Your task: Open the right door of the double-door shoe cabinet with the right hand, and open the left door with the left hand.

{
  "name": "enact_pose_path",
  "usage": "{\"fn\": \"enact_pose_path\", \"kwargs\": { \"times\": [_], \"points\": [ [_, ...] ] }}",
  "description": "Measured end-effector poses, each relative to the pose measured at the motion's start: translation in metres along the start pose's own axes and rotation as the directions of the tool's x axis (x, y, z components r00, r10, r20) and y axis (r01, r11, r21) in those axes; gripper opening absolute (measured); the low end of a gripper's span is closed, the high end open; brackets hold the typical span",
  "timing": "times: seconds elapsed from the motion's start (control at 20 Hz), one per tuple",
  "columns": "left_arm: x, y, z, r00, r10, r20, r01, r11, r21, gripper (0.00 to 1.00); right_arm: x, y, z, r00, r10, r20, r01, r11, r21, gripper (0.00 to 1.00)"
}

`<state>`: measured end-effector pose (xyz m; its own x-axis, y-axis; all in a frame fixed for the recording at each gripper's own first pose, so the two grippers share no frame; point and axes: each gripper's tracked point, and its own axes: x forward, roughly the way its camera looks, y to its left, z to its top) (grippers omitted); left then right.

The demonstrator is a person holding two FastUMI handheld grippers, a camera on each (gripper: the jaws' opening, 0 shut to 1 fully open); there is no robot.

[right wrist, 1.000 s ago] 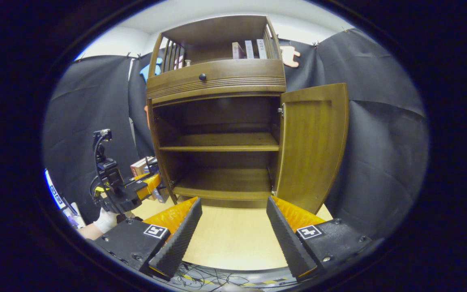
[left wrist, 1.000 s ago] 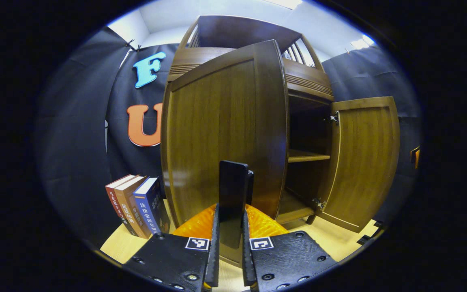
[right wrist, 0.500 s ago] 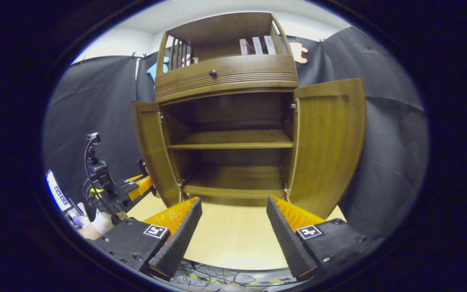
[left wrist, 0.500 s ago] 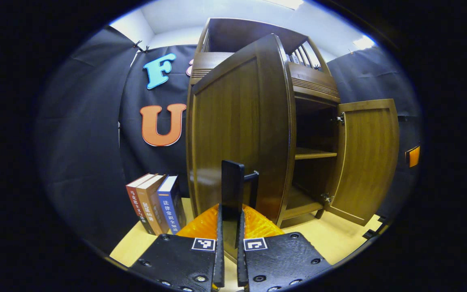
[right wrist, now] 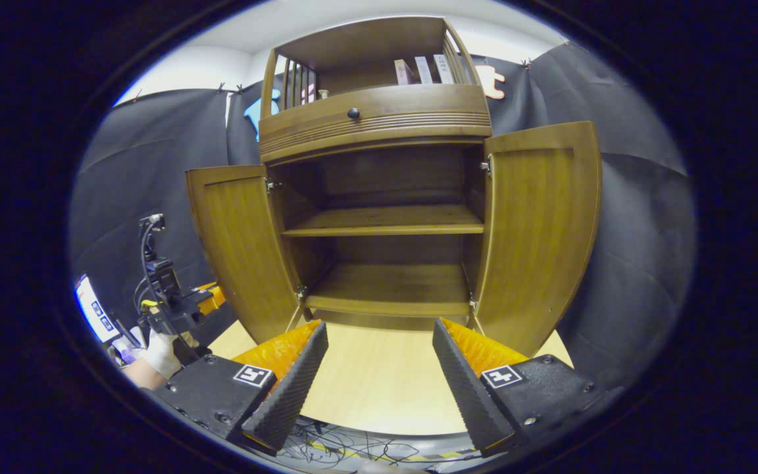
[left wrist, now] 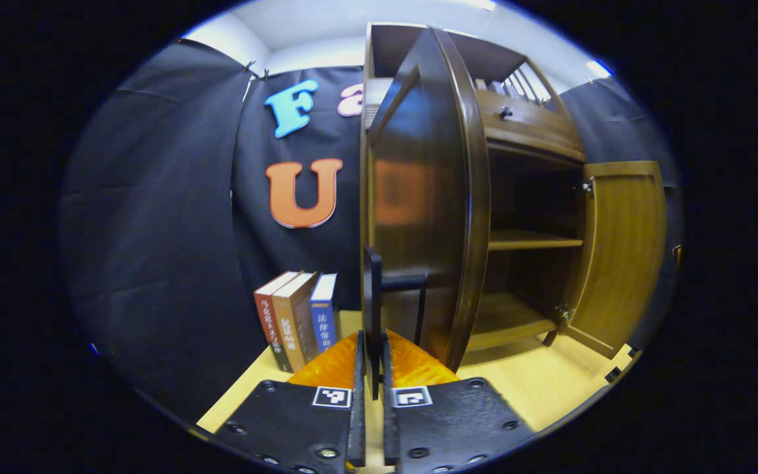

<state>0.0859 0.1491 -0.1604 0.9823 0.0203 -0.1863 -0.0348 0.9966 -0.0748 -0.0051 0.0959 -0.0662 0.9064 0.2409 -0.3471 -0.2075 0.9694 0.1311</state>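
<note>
A: What does the room look like?

B: A booth hung with black cloth [right wrist: 622,217], white ceiling above. The brown wooden double-door shoe cabinet [right wrist: 379,125] stands on a pale wooden tabletop [right wrist: 379,388], with a tangle of cables at the table's near edge at 6 o'clock in the right gripper view.

A: And the doors?

B: Both stand open. In the right gripper view the left door [right wrist: 237,247] swings out at 9 o'clock of the opening and the right door [right wrist: 540,230] at 3 o'clock, with two bare shelves between them. A drawer with a small dark knob [right wrist: 353,113] sits above, and a few books stand in the railed top at 12 o'clock.

A: The grippers?

B: The left gripper [left wrist: 372,359] is pinched on the dark flat handle [left wrist: 372,296] of the left door, both fingers pressing it. The door's edge rises at 12 o'clock in the left gripper view. Three upright books [left wrist: 297,316], red, tan and blue, stand on the table at 8 o'clock by the cloth. The right gripper [right wrist: 379,368] is spread wide over the bare tabletop, holding nothing, apart from the cabinet.

A: Anything else?

B: A gloved hand [right wrist: 158,352] at 8 o'clock in the right gripper view holds the left gripper.
</note>
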Motion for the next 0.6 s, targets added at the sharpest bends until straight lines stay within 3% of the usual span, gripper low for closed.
{"fn": "enact_pose_path", "kwargs": {
  "times": [0.6],
  "points": [
    [0.019,0.026,0.005,0.988,-0.153,0.032,0.154,0.988,-0.006,0.01,0.005,0.013,-0.007,0.999,0.027,-0.026,-0.027,1.0,-0.002,1.0]
  ]
}}
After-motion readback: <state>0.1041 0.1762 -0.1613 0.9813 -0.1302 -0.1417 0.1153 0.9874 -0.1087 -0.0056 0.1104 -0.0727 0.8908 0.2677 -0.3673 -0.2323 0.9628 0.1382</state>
